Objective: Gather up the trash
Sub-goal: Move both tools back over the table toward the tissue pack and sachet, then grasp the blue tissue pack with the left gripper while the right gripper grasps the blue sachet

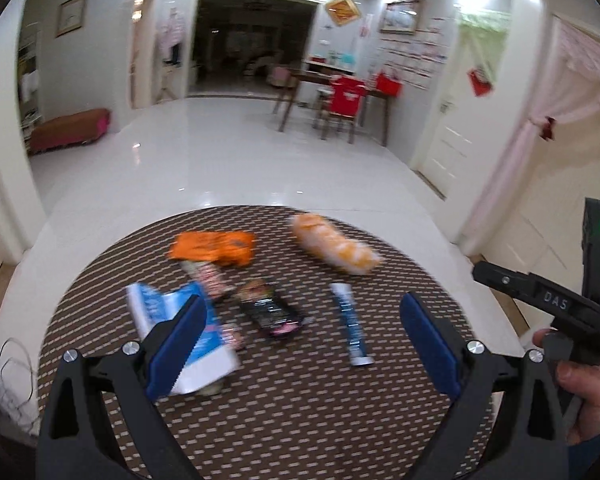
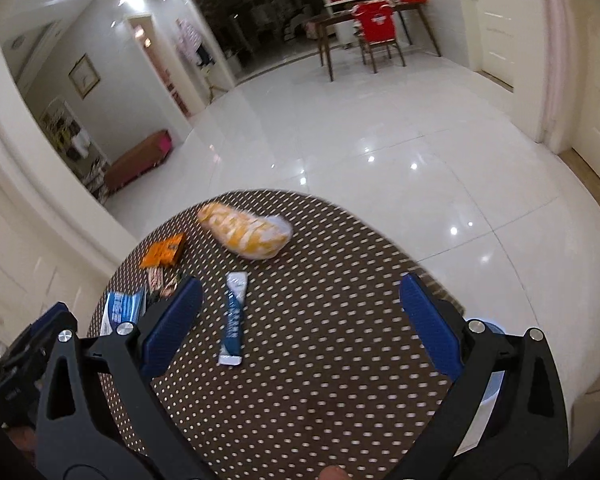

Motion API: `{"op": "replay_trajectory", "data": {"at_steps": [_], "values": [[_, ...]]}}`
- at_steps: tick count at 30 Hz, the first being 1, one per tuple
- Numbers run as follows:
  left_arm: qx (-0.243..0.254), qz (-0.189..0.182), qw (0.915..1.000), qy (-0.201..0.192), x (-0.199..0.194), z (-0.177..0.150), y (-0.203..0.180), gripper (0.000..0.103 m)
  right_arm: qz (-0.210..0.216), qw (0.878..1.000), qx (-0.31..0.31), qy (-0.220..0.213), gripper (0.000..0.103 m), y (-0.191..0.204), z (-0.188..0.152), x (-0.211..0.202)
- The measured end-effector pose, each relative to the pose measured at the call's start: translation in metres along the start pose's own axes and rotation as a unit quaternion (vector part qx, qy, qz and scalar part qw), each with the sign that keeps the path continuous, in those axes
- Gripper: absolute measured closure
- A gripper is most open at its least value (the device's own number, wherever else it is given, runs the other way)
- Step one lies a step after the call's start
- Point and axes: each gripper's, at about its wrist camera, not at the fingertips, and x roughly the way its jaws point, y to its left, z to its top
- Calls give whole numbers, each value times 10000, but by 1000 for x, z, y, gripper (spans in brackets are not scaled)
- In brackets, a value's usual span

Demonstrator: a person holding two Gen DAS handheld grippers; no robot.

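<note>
Brown dotted table (image 2: 320, 360) strewn with blurred, seemingly snack wrappers (image 1: 212, 246); left gripper (image 1: 300, 344) and right gripper (image 2: 300, 328) both spread wide, empty.

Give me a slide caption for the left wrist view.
Open left claw above a round table strewn with wrappers, a blue sachet ahead.

A wooden dining table (image 1: 300, 77) and red-covered chair (image 1: 342, 100) stand at one o'clock across a glossy white tiled floor (image 1: 228, 152); a low bench (image 1: 70, 130) sits at ten o'clock.
</note>
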Motion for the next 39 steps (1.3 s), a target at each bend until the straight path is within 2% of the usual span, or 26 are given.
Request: {"op": "replay_trajectory", "data": {"at_steps": [6, 13, 21, 24, 25, 26, 29, 30, 31, 32, 34, 39], "values": [[-382, 405, 9984, 86, -1, -14, 47, 8, -7, 9988, -386, 301, 6, 33, -14, 29], [-825, 844, 9924, 344, 16, -30, 95, 8, -5, 9963, -600, 615, 6, 49, -31, 53], [-772, 1037, 9889, 729, 51, -42, 108, 9, -228, 9919, -970, 792, 6, 62, -47, 83], [-708, 923, 9891, 900, 64, -45, 106, 31, -287, 9900, -1084, 853, 7, 67, -53, 98], [-684, 870, 9887, 1010, 69, -47, 106, 44, -294, 9897, -1108, 855, 10, 69, -54, 101], [-685, 816, 9886, 1067, 72, -48, 106, 56, -296, 9893, -1141, 859, 18, 71, -55, 105], [-706, 712, 9885, 1132, 76, -51, 107, 80, -405, 9859, -1337, 921, 34, 79, -60, 122], [-696, 680, 9889, 1125, 75, -50, 108, 83, -477, 9844, -1471, 837, 36, 82, -61, 123], [-681, 614, 9899, 1079, 72, -50, 108, 86, -606, 9814, -1640, 790, 48, 86, -63, 125], [-638, 628, 9909, 1006, 67, -49, 107, 87, -652, 9797, -1738, 754, 70, 88, -64, 125], [-545, 658, 9926, 865, 56, -48, 106, 88, -602, 9798, -1753, 753, 87, 87, -63, 123], [-376, 663, 9954, 585, 34, -39, 94, 88, -56, 9871, -1345, 861, 91, 63, -61, 111]]}}
